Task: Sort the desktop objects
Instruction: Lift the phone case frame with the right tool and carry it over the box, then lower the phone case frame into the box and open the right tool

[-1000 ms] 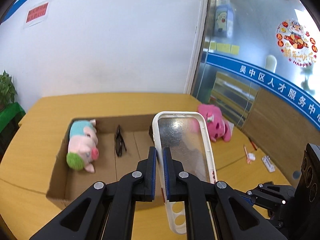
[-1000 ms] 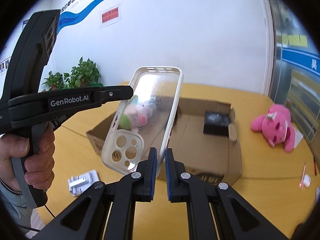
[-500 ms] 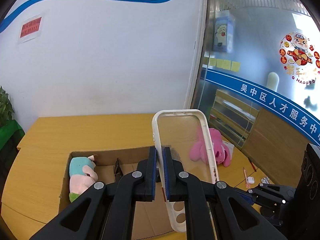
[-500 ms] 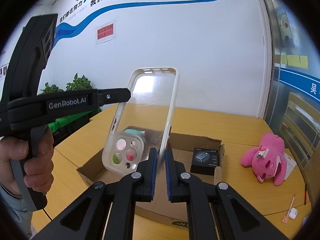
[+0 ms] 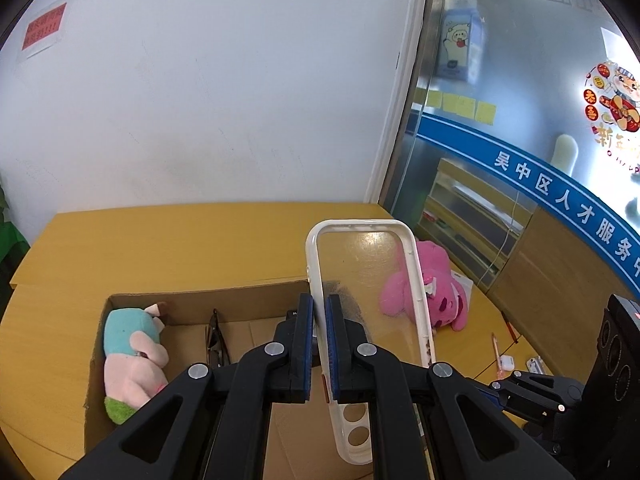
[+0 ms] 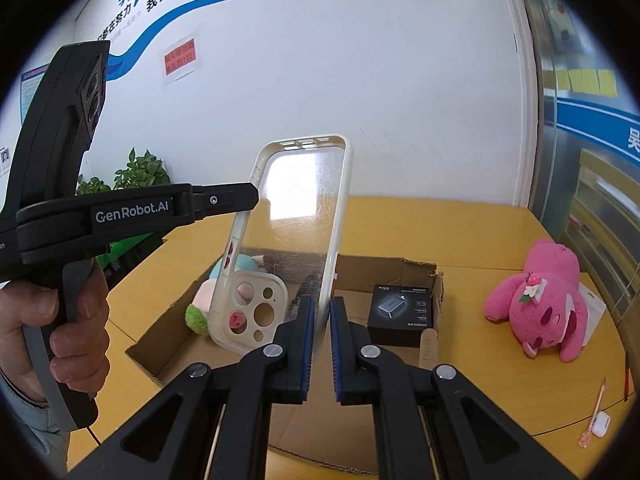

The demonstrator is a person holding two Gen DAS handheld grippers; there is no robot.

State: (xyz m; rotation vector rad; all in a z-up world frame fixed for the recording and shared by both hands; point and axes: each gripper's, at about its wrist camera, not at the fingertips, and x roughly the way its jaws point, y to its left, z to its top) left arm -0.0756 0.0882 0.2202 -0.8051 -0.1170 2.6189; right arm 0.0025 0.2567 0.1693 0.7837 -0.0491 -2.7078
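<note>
A clear phone case with a white rim is held in the air above the cardboard box. My left gripper is shut on one long edge of the phone case. In the right wrist view my right gripper pinches the other edge of the phone case, its jaws slightly parted around the rim. The left gripper shows at the case's left side. The box lies below.
In the box lie a pig plush, dark sunglasses and a black charger box. A pink plush lies on the yellow table right of the box. A pink pen and white earbuds case lie at the right edge.
Both grippers, holding the phone case together, first rose then tilted back down a little; the box sits lower in view than a second ago. The right jaws have loosened slightly.
</note>
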